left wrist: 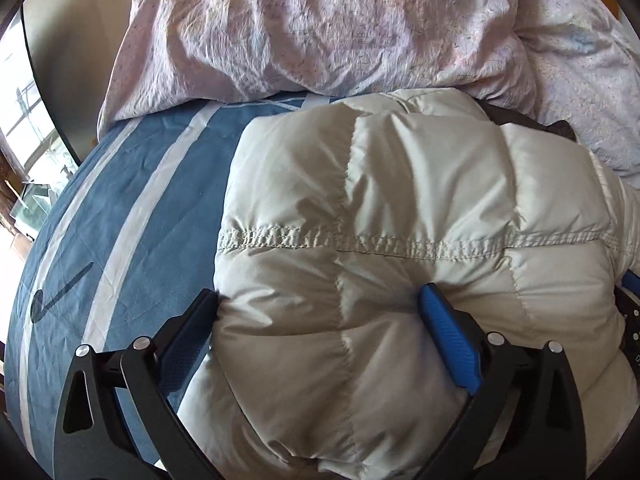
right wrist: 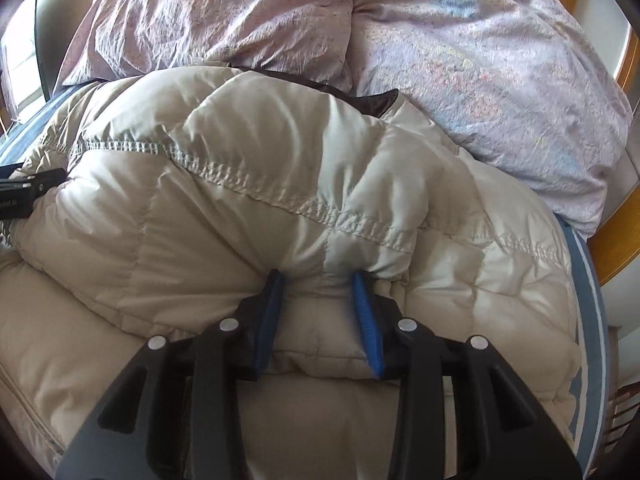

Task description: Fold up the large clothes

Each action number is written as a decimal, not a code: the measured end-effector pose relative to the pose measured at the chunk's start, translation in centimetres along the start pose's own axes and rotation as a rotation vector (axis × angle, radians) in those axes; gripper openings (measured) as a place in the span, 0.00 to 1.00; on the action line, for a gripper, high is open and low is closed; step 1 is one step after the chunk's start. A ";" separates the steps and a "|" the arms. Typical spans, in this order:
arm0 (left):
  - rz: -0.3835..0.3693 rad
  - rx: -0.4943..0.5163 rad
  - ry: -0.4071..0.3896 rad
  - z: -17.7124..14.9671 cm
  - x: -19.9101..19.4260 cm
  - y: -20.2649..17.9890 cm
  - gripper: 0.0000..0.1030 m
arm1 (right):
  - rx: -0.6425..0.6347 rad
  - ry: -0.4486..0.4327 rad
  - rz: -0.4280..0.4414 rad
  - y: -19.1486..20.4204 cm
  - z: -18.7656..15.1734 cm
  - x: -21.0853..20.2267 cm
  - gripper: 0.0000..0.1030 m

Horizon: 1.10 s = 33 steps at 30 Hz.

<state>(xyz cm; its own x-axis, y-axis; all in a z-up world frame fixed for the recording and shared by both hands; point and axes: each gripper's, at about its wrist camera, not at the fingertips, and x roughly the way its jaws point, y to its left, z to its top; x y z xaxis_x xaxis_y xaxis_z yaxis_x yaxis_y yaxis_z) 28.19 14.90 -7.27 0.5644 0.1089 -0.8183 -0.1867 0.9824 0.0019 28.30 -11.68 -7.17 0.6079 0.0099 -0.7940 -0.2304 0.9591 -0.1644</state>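
A beige quilted down jacket [left wrist: 400, 200] lies folded on a bed with a blue and white striped sheet [left wrist: 132, 184]. A dark lining shows at its far edge [left wrist: 560, 128]. My left gripper [left wrist: 320, 300] has its jaws wide apart around a thick puffy fold of the jacket, pressing into it on both sides. My right gripper [right wrist: 318, 280] is pinched on a fold of the same jacket [right wrist: 260, 168]. The left gripper's body shows in the right wrist view at the far left [right wrist: 28, 192].
A crumpled pale pink duvet [left wrist: 320, 24] is heaped behind the jacket and also fills the back of the right wrist view [right wrist: 480, 72]. A wooden bed frame [right wrist: 612, 248] runs along the right. A window [left wrist: 24, 120] is at the left.
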 end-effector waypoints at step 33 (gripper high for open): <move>-0.435 -0.089 0.035 -12.8 -12.5 10.0 0.98 | 0.507 0.039 0.394 -21.6 -16.5 -14.7 0.94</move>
<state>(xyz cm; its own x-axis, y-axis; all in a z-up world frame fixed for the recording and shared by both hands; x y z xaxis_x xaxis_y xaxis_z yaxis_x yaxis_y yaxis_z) 8.96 21.45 -4.37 0.5787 -0.3184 -0.7508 -0.0073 0.9186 -0.3952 11.81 -37.25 -1.58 0.5210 0.3880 -0.7603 -0.0372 0.9002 0.4338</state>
